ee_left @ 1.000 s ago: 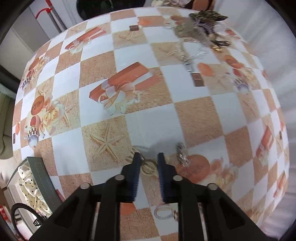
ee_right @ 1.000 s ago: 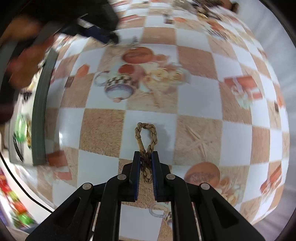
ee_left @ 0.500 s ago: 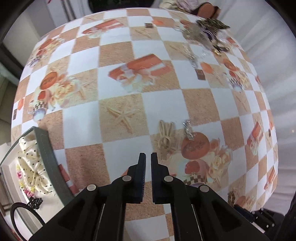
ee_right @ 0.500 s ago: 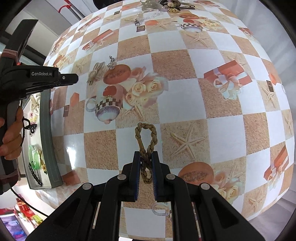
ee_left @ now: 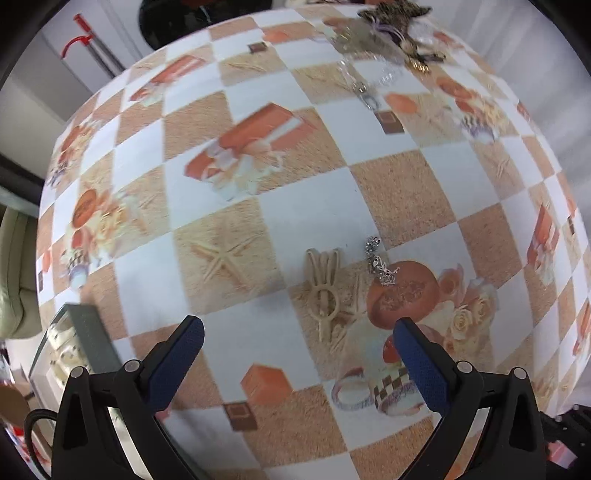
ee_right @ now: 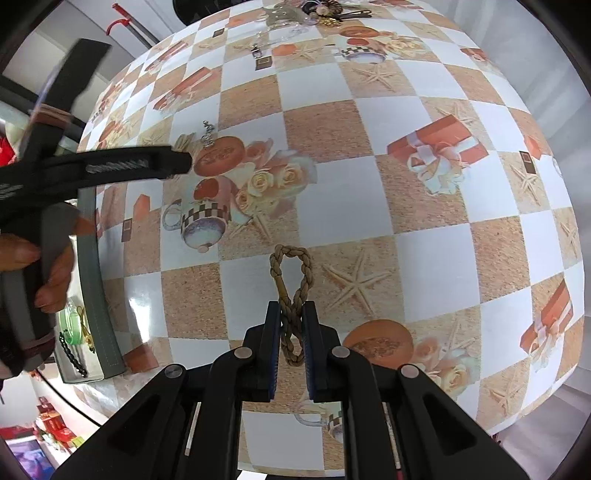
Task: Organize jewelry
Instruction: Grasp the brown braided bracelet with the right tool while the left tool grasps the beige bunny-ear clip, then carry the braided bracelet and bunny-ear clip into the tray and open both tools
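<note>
My left gripper points straight down over the checked tablecloth, its jaws opening wide with nothing between them. A beige looped hair ornament lies flat just ahead of the fingertips. A small silver pendant lies to its right. My right gripper is shut on a braided brown cord bracelet, whose loop sticks out past the pads above the cloth. In the right wrist view one of the left gripper's fingers reaches in from the left, close to the silver pendant.
A grey-rimmed jewelry box sits at the table's left edge, holding a green bangle and black beads; its corner shows left of my left gripper. A jewelry pile lies at the far side. A hand grips the left tool.
My left gripper went from nearly shut around the beige ornament to shut and empty behind it, then spread wide above it. The right gripper shifted sideways, still holding the bracelet.
</note>
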A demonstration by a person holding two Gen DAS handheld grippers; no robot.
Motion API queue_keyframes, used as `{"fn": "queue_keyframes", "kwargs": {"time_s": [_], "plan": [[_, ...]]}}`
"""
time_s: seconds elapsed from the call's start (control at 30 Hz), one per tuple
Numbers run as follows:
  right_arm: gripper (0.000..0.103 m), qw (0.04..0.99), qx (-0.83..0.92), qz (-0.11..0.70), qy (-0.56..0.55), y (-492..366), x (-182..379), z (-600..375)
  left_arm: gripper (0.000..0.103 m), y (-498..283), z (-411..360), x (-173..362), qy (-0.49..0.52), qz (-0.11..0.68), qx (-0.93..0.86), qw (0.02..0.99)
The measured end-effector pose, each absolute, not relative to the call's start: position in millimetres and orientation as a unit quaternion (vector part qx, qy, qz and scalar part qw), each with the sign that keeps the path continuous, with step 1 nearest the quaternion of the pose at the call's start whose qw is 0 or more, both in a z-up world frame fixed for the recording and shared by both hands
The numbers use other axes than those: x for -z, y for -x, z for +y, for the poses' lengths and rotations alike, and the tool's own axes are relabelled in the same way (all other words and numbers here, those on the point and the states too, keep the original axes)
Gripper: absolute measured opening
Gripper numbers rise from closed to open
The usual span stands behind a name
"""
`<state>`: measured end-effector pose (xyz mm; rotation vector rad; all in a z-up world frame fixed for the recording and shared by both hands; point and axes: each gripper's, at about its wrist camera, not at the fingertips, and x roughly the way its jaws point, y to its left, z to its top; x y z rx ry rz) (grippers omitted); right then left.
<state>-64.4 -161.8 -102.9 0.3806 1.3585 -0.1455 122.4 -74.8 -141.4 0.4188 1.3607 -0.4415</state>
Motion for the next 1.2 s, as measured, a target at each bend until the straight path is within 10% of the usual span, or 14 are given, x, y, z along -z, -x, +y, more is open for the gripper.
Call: {"fn": "queue_keyframes", "kwargs": {"time_s": [0.17, 0.33, 1.2], "plan": [[0.012, 0.757, 0.073, 0.622, -0.186, 67, 101, -168, 0.076, -129, -83, 149, -0.187, 0.625, 0.221, 0.725], [0.012, 0.756, 0.077, 0.620, -0.195, 64, 99, -173, 0.023, -129, -90, 142, -0.195, 0.613, 0.247, 0.724], [0.012, 0.770, 0.039, 0.606, -0.194, 31, 62, -134, 0.023, -73, 21, 59, -0.103, 0.590, 0.227, 0.768]]}}
